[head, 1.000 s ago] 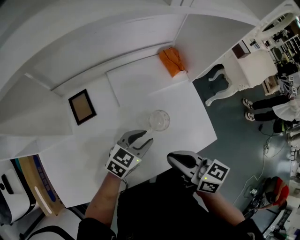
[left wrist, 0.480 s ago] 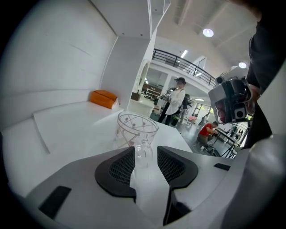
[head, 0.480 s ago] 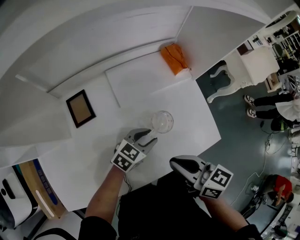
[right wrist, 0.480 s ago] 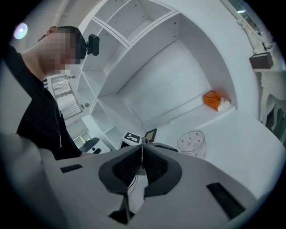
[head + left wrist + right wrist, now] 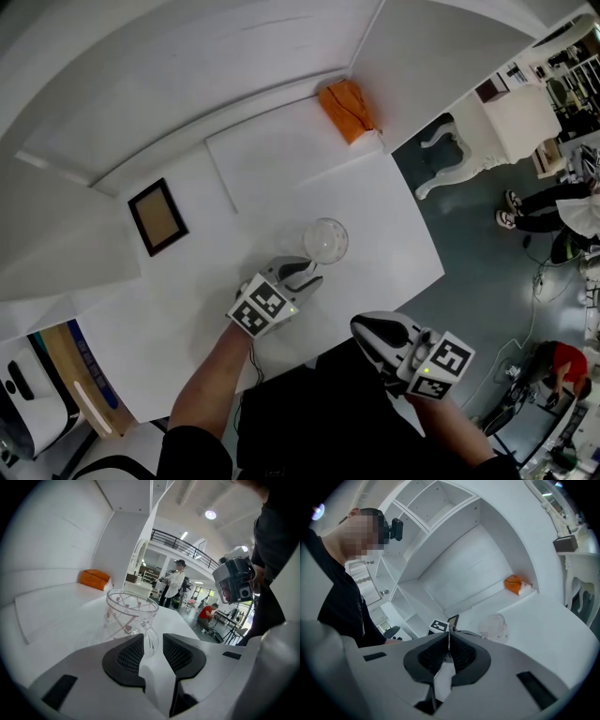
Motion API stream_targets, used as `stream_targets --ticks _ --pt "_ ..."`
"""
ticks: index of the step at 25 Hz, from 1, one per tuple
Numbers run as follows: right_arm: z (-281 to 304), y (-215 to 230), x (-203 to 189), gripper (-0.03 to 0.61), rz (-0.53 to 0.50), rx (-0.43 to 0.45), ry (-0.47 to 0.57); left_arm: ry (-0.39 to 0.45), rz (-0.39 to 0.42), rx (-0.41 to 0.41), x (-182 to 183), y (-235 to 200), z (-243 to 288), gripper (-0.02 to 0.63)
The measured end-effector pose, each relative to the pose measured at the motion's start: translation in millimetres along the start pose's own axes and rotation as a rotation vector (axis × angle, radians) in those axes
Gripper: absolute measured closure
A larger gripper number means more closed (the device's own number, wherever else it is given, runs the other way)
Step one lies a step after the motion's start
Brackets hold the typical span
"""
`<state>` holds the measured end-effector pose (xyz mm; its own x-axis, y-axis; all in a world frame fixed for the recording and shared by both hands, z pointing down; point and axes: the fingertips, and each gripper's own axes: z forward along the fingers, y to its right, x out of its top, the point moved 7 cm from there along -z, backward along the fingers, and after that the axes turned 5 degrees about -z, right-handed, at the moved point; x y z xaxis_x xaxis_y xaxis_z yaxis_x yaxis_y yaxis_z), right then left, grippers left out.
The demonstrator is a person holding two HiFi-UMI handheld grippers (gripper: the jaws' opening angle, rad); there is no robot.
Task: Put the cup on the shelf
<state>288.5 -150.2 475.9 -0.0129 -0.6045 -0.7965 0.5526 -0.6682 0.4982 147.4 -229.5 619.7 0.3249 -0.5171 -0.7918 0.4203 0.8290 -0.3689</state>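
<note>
Head view, left to right. The left gripper lies on the white table, its jaws pointing up and to the right at the glass cup, which stands upright just beyond the fingertips, near the table's middle. The right gripper hangs well short of the cup, off the table's near edge, so the left one is by far the nearer.

Left gripper view. The cup is clear glass with small red marks, its mouth upward. Its handle faces the left gripper and stands upright in the gap between the two ribbed pads. The jaws are partly apart and have just been closing. A sliver of space shows on either side of the handle, so by the look of it no grip is yet made. The handle's long axis is vertical, across the line of closing, so a squeeze should catch it squarely.

Right gripper view. The right gripper has its jaws pressed together with nothing between them. The cup appears ahead and to the right.

The likely goal, the raised white shelf bearing an orange folded cloth, lies beyond the cup, farther along the left gripper's line of reach.
</note>
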Motion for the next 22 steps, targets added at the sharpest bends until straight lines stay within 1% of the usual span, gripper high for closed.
stream_targets --ticks 3,8,12,14,17,22 --pt "-7 2 -4 0.561 0.011 -0.023 -0.002 0.017 -0.008 -0.005 2 0 3 0.558" --pt "-17 0 -6 0.561 0.012 -0.045 0.008 0.029 -0.024 -0.033 2 2 8 0.568" --pt "-24 -3 -7 0.561 0.016 -0.058 0.015 0.081 -0.049 -0.085 11 7 8 0.574" --pt "-27 -4 -6 0.561 0.016 -0.064 0.02 0.101 -0.036 -0.096 18 11 7 0.578" --pt "-31 -5 -4 0.561 0.009 -0.074 0.035 0.112 -0.015 -0.106 29 16 7 0.583" --pt "-39 -12 5 0.561 0.011 -0.078 0.072 0.131 -0.012 -0.113 48 27 2 0.584"
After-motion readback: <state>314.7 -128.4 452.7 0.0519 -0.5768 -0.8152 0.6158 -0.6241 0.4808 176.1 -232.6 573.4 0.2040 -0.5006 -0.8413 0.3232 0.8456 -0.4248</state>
